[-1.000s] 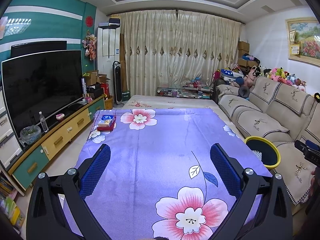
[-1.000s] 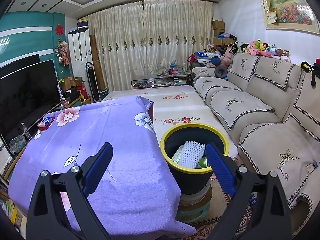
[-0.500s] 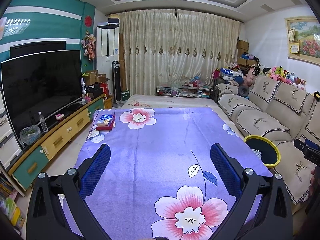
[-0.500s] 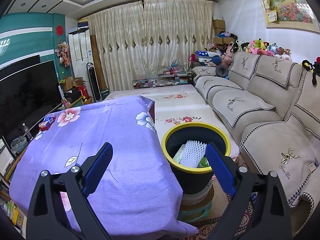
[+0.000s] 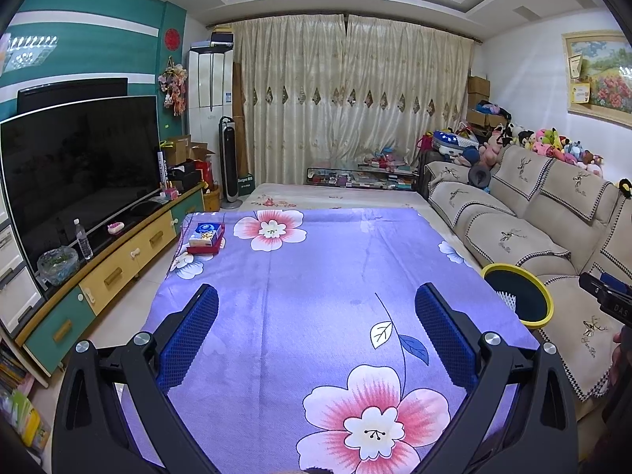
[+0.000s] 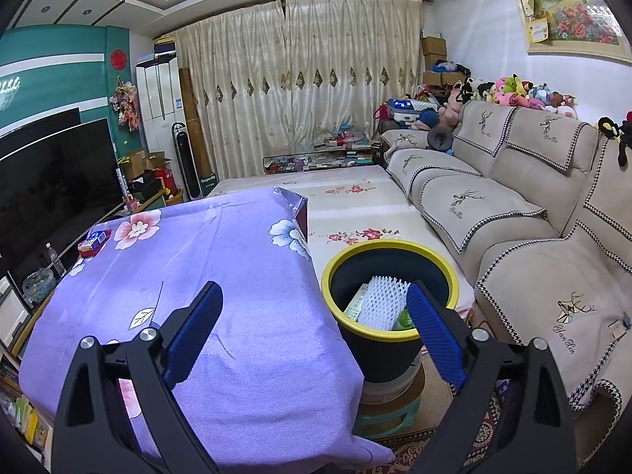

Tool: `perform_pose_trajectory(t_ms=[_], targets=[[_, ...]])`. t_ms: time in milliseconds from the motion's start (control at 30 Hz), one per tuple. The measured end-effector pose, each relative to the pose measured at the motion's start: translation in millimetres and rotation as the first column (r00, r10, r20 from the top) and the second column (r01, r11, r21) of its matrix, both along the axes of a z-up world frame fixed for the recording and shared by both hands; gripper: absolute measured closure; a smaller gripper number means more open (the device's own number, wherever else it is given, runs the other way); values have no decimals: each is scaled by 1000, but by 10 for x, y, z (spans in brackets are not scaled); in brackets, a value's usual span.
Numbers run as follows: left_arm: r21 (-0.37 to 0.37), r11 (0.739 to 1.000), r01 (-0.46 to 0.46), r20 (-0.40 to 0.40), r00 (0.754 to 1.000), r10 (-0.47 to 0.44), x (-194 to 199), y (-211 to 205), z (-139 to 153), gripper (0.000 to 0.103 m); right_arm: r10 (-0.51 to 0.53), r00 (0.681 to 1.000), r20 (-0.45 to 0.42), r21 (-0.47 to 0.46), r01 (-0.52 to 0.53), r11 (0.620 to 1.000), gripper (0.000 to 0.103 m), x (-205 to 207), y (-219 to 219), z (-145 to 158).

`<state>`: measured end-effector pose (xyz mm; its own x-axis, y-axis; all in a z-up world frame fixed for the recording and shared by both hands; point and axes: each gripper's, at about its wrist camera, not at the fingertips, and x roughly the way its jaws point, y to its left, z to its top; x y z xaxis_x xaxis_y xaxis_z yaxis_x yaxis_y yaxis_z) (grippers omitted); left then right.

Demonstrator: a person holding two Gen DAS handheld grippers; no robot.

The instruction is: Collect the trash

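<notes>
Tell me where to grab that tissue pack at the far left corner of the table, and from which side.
Grip the tissue pack across its two long sides, coming down from above. It lies flat on a red box on the purple tablecloth, so its top is clear. Probably best with the left gripper, which is open and nearer that corner.

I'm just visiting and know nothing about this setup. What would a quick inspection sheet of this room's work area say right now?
Surface: table under a purple flowered cloth, mostly bare.
Job's things: yellow-rimmed bin beside the table, holding a white foam net and other scraps.
Clutter: tissue pack on a red box at the far corner.
Grippers: left tool and right tool both open, holding nothing.
Cables: nothing seen.
Surroundings: television, sofa, curtains.
</notes>
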<state>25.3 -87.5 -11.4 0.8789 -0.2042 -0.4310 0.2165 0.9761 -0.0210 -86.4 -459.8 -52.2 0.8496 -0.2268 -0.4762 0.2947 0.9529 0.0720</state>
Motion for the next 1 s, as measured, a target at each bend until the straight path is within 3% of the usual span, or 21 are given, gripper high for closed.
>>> perform_pose_trajectory(t_ms=[1000], targets=[[4,1000,1,-27,1000,-1,86,-31,-73,5,7,1000,-9,11,-7,1000,14,63,53,-45]])
